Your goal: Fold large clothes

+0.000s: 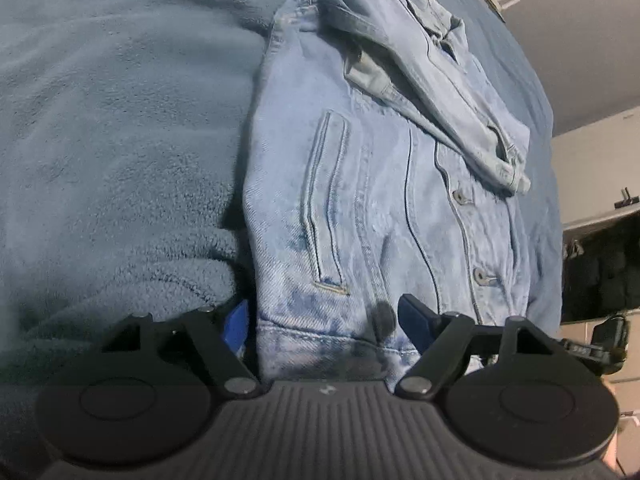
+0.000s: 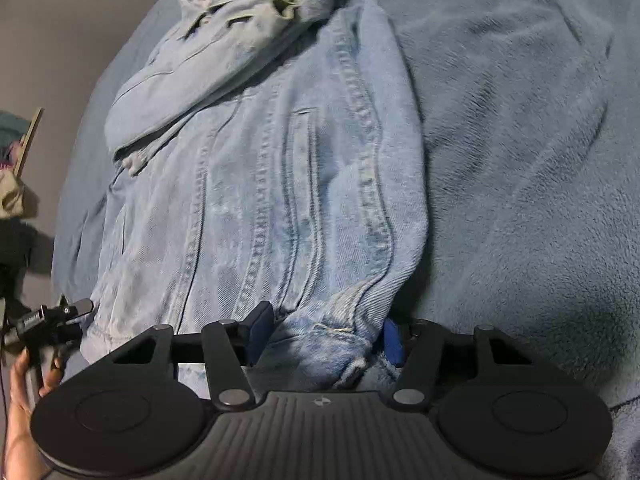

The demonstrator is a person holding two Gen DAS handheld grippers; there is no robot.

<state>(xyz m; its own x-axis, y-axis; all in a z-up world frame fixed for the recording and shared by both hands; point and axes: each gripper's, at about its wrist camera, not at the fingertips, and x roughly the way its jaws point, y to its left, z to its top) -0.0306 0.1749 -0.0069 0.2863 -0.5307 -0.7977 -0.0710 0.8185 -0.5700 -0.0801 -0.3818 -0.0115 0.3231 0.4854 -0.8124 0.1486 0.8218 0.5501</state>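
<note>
One pale denim jacket [image 1: 380, 184], sleeves folded across front, buttoned, on fleece blanket [image 1: 112, 140]

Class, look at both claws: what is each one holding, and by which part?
Neither clearly grips yet: each claw, left and right, straddles a bottom hem corner of the denim jacket.

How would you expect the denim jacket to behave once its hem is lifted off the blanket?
The denim jacket will probably drape rather than stay flat, since its sleeve already lies creased. Thick seams suggest it is fairly heavy. The fleecy blanket may drag on it.
</note>
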